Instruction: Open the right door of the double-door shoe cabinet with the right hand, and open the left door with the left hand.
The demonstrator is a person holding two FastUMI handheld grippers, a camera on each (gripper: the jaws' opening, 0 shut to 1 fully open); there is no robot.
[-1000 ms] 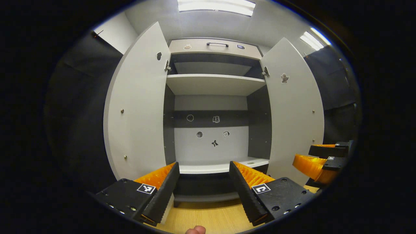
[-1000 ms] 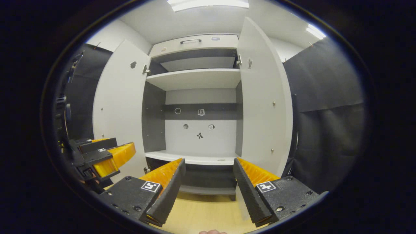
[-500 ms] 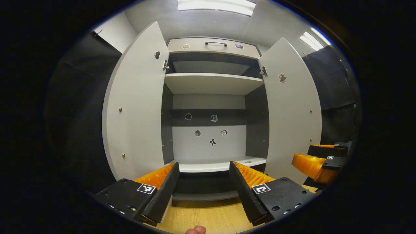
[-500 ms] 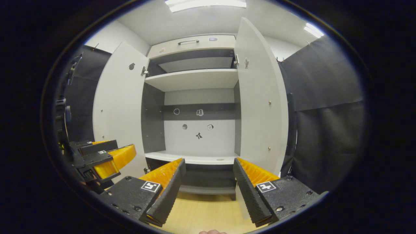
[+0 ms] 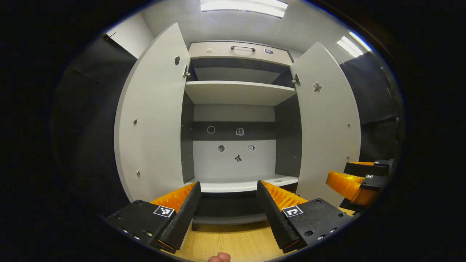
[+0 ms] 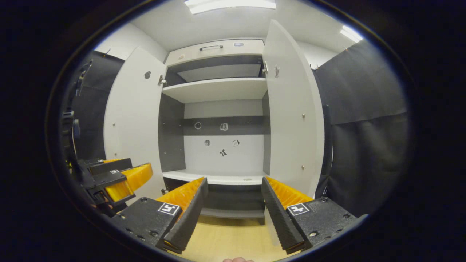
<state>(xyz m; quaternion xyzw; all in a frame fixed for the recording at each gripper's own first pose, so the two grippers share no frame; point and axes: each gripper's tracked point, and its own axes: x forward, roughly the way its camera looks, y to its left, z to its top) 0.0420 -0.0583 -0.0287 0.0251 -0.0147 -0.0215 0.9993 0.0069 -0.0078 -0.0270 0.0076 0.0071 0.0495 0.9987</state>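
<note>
The left gripper [image 5: 228, 189] sits at 6 o'clock in the left gripper view, fingers spread, nothing between them and touching nothing. The right gripper [image 6: 233, 185] sits at 6 o'clock in the right gripper view, likewise spread and empty; in the left gripper view it also appears at 4 o'clock [image 5: 358, 178], near the lower edge of the right door [image 5: 329, 123] but apart from it.

Beyond the fingers, the shoe cabinet [image 5: 238, 92] stands straight ahead, at 12 o'clock. The left door [image 5: 153, 116] is swung out at 9 o'clock and the right door at 3 o'clock. Both leaves stand wide, exposing the shelf [image 6: 218, 89], the lower board and the stickers [image 5: 238, 158] on the back panel. A drawer handle [image 5: 243, 48] shows at the cabinet top. Wood floor [image 5: 233, 243] lies below the grippers.

Step in hand: judged from door positions, both opening steps appear complete, and the grippers are held clear in front of the cabinet.

Next move: none on the doors is required. If anything, keep both grippers spread and clear of the door edges so that neither leaf is knocked back toward closed.
</note>
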